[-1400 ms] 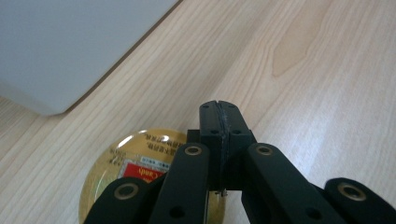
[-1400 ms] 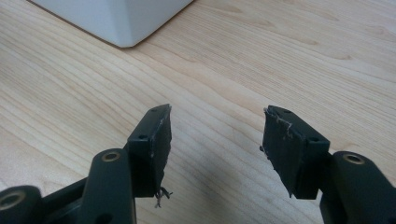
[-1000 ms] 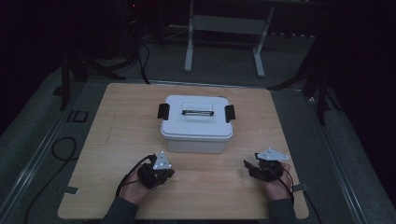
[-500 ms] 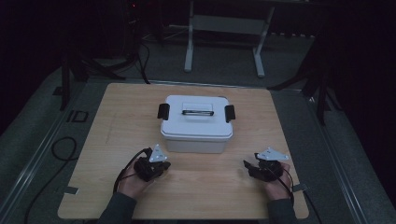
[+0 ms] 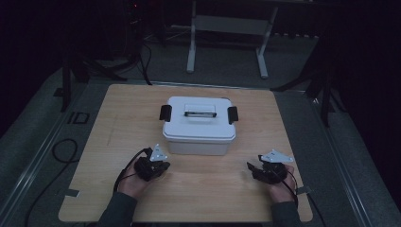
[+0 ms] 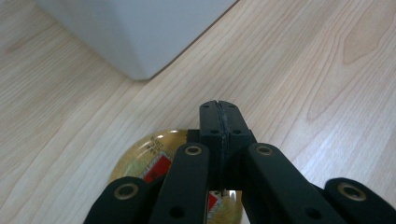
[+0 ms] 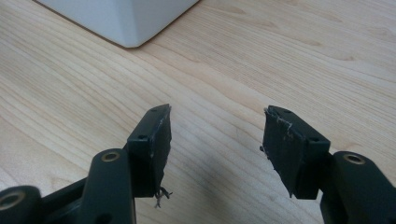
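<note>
One white, smooth plastic box (image 5: 199,126) with rounded corners and two black latches sits mid-worktop (image 5: 118,113), light grained wood. My left tool (image 6: 219,122) is pressed shut over a round, glossy gold disc (image 6: 154,156) on the near left. My right tool (image 7: 215,135) gapes wide, empty.

Pale wooden table (image 5: 118,118) with fine grain; stands on grey floor (image 5: 38,137); beyond its far edge, white metal frame (image 5: 191,47) on two legs; left of the table, black cable (image 5: 59,149) looped on the floor, near a marking reading ID (image 5: 78,117); dark stands (image 5: 326,94) at both sides, dim.
</note>
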`<state>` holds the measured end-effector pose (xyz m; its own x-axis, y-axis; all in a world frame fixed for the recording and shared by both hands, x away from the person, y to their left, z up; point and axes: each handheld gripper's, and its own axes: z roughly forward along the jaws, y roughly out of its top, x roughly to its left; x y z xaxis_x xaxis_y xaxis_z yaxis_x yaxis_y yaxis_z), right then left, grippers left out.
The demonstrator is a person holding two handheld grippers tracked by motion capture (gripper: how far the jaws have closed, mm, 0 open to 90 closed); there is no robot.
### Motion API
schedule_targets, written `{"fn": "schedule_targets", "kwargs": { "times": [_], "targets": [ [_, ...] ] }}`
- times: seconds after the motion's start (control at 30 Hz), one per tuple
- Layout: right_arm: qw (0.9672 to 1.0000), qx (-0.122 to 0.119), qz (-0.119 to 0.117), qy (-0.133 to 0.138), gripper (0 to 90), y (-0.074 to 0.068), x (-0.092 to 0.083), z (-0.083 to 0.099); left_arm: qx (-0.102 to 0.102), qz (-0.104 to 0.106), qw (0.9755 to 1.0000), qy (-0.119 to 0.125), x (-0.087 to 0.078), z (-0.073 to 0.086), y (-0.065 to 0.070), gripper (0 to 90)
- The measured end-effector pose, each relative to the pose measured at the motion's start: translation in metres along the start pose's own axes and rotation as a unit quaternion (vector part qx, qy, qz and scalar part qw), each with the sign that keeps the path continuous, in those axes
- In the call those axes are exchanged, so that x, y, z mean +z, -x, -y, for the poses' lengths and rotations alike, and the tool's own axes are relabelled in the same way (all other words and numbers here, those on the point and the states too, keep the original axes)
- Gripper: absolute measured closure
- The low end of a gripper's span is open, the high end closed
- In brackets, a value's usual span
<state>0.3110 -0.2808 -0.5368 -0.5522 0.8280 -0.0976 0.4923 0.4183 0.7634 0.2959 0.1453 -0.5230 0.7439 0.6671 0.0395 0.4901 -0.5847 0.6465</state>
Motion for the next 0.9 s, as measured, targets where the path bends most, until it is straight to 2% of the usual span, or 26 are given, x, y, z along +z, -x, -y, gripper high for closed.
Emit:
{"fn": "schedule_targets", "kwargs": {
  "times": [0.2, 0.3, 0.37, 0.6, 0.73, 0.9],
  "targets": [
    [1.0, -0.001, -0.001, -0.001, 41.3, 0.0, 0.001, 0.0, -0.017, -0.005, 0.9998, 0.002, -0.008, 0.011, -0.007, 89.8],
    [1.0, -0.001, -0.002, -0.001, 41.3, -0.001, 0.001, 0.0, -0.02, -0.013, 0.9997, -0.002, -0.011, 0.013, -0.01, 89.7],
    [1.0, -0.002, -0.002, -0.001, 41.3, -0.001, 0.001, 0.0, -0.025, -0.017, 0.9995, 0.005, -0.012, 0.012, -0.013, 89.7],
    [1.0, -0.004, -0.001, -0.003, 42.2, -0.001, 0.001, 0.0, -0.052, -0.037, 0.9968, 0.048, -0.02, -0.007, -0.037, 90.0],
    [1.0, -0.004, -0.002, -0.001, 42.2, -0.001, 0.001, 0.0, -0.057, -0.046, 0.9956, 0.059, -0.022, -0.02, -0.05, 90.0],
    [1.0, -0.005, -0.005, 0.002, 43.7, -0.001, 0.0, 0.0, -0.069, -0.044, 0.9939, 0.074, -0.017, -0.031, -0.062, 90.0]
  ]
}}
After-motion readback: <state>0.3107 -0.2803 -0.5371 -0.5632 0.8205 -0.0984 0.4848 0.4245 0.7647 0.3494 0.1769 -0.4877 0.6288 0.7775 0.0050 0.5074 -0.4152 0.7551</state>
